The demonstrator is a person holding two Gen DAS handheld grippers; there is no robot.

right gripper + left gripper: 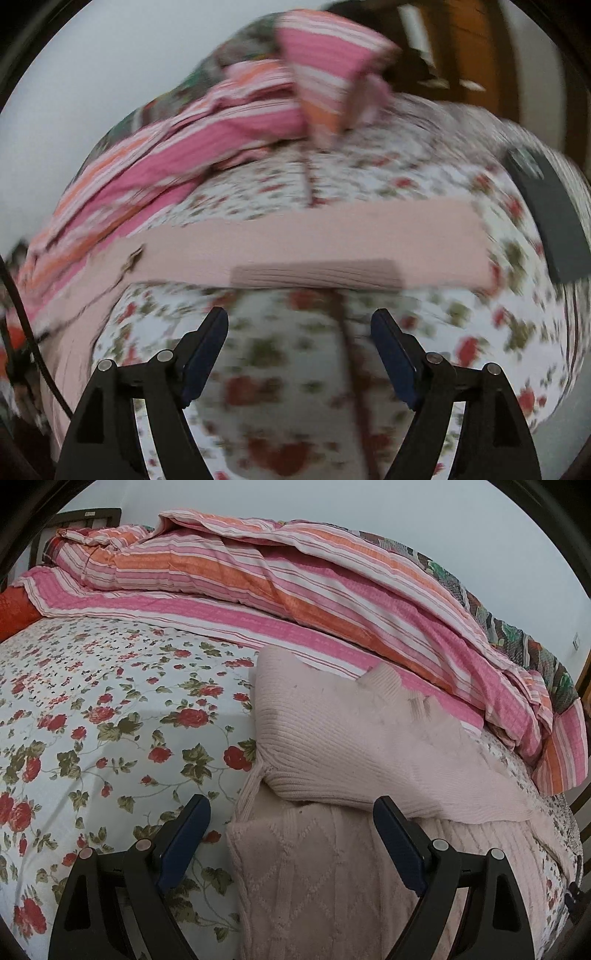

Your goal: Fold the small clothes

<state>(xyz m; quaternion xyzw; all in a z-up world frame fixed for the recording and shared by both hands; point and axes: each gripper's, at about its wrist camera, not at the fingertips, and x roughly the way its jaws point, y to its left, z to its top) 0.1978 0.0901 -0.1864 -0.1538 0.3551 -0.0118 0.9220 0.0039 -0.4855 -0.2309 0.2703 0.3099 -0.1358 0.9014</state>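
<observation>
Pink knit sweater (332, 738) lies on floral bedsheet (110, 709).

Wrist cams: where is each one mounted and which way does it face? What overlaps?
Left wrist: on the left tool, angled down at a pink sweater on the floral sheet, striped quilt behind; both open fingers show.
Right wrist: on the right tool, blurred, angled down at a sleeve, dark flat object at right; both open fingers show.
Shared: sweater, sheet, quilt.

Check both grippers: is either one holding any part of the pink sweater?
Nothing is held. The left gripper stands open above the pink sweater; the right gripper is open over the floral bedsheet.
</observation>
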